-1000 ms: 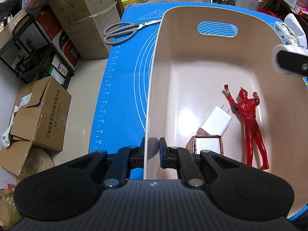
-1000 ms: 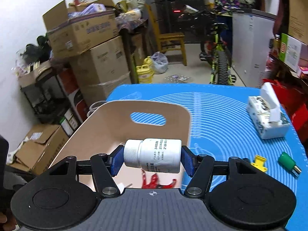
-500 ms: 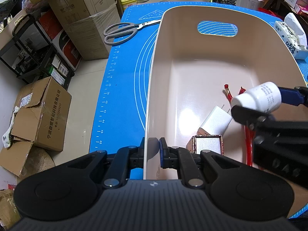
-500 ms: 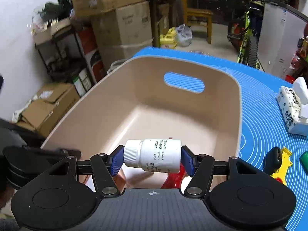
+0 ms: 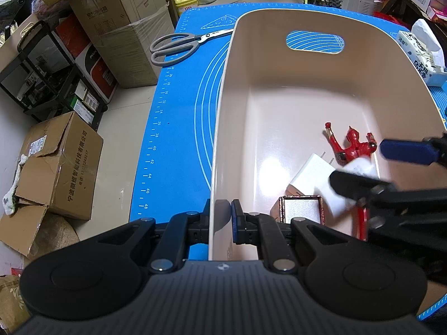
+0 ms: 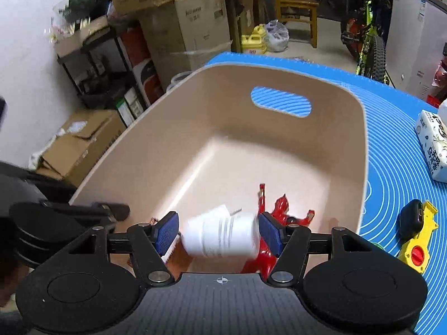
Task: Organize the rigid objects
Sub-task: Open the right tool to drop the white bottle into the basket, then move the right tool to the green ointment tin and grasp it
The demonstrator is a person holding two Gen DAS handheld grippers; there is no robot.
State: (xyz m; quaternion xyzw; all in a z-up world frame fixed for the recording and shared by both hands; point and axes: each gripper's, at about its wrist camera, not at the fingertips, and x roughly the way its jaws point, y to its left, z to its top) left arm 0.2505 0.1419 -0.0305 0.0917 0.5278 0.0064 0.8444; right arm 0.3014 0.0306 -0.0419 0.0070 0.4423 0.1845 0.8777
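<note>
Bin [image 6: 349, 150] far half bare, open from above; near half blocked: red figure [image 6: 282, 209], charger [image 5: 310, 173], falling bottle [image 6: 220, 237].

White pill bottle [image 6: 222, 234], blurred, lay sideways above the beige bin's [image 6: 279, 89] floor; red figurine [image 5: 350, 150], white charger [image 5: 311, 174] and small framed box [image 5: 300, 213] lay inside.

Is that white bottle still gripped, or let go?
Let go: the right gripper's jaws are opening, gaps show beside the blurred white bottle, which is dropping into the beige bin.
</note>
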